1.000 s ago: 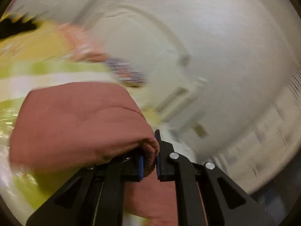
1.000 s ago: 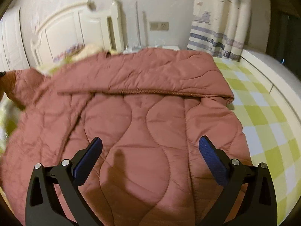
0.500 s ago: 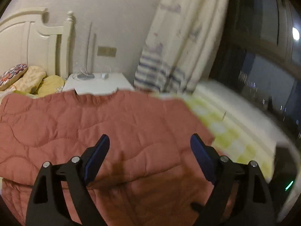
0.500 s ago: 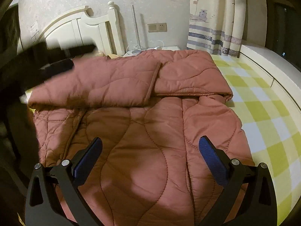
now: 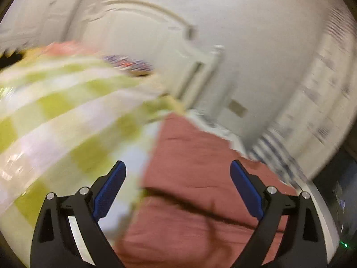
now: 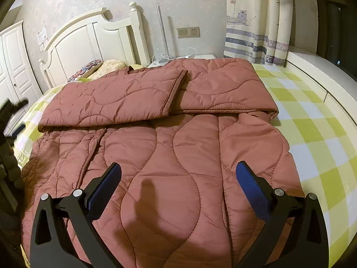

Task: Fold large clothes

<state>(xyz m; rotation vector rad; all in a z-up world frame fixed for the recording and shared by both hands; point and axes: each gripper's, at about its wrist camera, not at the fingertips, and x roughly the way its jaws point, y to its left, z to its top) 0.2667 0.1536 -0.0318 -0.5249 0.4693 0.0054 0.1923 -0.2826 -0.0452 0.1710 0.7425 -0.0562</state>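
Right wrist | right gripper (image 6: 178,184) spread above quilted coat (image 6: 167,156) | sleeves folded in

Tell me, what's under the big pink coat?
The pink coat lies on the yellow checkered sheet, which shows around its edges. Whatever sits directly beneath the coat is covered.

rust quilted coat (image 6: 169,167), sleeves folded across
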